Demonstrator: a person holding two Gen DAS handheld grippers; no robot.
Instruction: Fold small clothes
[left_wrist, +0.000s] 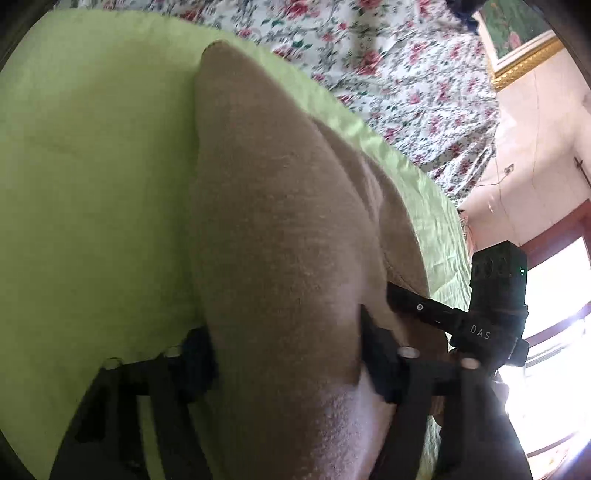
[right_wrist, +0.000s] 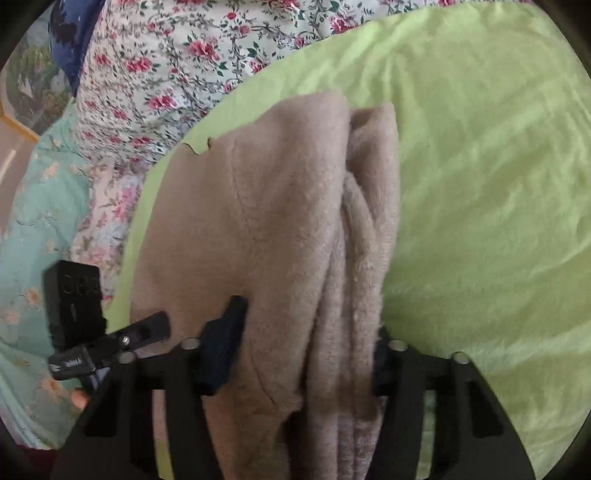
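Where the left tool (left_wrist: 286, 354) fills the near edge of its own view, a thick fold of the beige fleece garment (left_wrist: 266, 221) runs straight between its two black fingers (left_wrist: 376, 354). Both fingers sit against the cloth, one on each side, about half spread, so this tool is gripping the garment's near end. Just right of it, the right tool (left_wrist: 417, 306) reaches in from the side, its black finger lying on the same cloth.

From the right wrist view, the right tool (right_wrist: 301, 350) also stands about half spread, with the bunched, pleated near end of the beige fleece garment (right_wrist: 280, 229) packed between its fingers (right_wrist: 221, 347). The left finger presses into the flat panel; the right finger is mostly hidden behind the folds, yet the cloth fills the gap, so this tool is clamped on the garment too. At the near left of that view the left tool (right_wrist: 144, 332) shows, with a fingertip of the person's hand (right_wrist: 78, 398) below it.

Beyond both tools the garment stretches away over a light green sheet (right_wrist: 480, 184), folded lengthwise with a rounded far end. Farther off lies a floral bedspread (left_wrist: 388, 66), and past it, at the far right, a gold-framed picture (left_wrist: 517, 40) on a pink wall.
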